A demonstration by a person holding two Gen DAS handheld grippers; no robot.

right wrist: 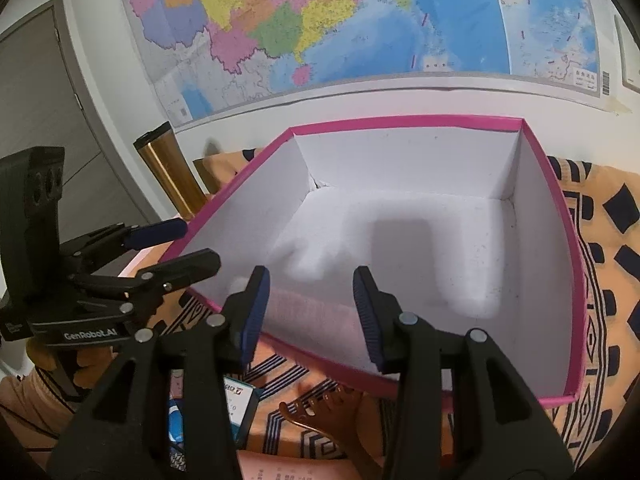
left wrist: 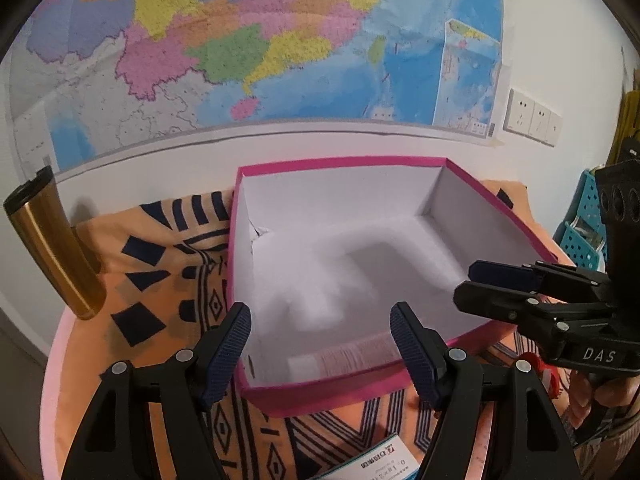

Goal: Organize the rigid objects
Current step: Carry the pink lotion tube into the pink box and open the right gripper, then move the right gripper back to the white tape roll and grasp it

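A pink-rimmed cardboard box (left wrist: pixel 400 160) with a white lining stands open and empty in the middle of the surface, on an orange cloth with a dark geometric print (left wrist: pixel 160 256). Both claws hover at its near rim and hold nothing. The left claw (left wrist: pixel 320 344) has its jaws well apart, straddling the near wall of the box. The right claw (right wrist: pixel 312 312) has its jaws apart too, though less widely, and nothing lies between them; it sits over the box's near corner.

The things to be sorted lie on the cloth between the box and the near edge of the surface: a small blue-and-white carton (right wrist: pixel 240 404) with printing on it, and just beside it an amber-brown hair claw clip (right wrist: pixel 316 412). A gold tumbler with a dark lid (left wrist: pixel 52 248) stands at the far left edge of the surface, against the wall under a map (left wrist: pixel 240 40).

By my judgement the task is at its start: the box is ready, nothing is in it, and the step in hand is choosing a first item. The next move calls for one claw to draw back from the rim and drop toward the carton or the clip, jaws set across its narrow side, before closing and lifting it over the pink wall.
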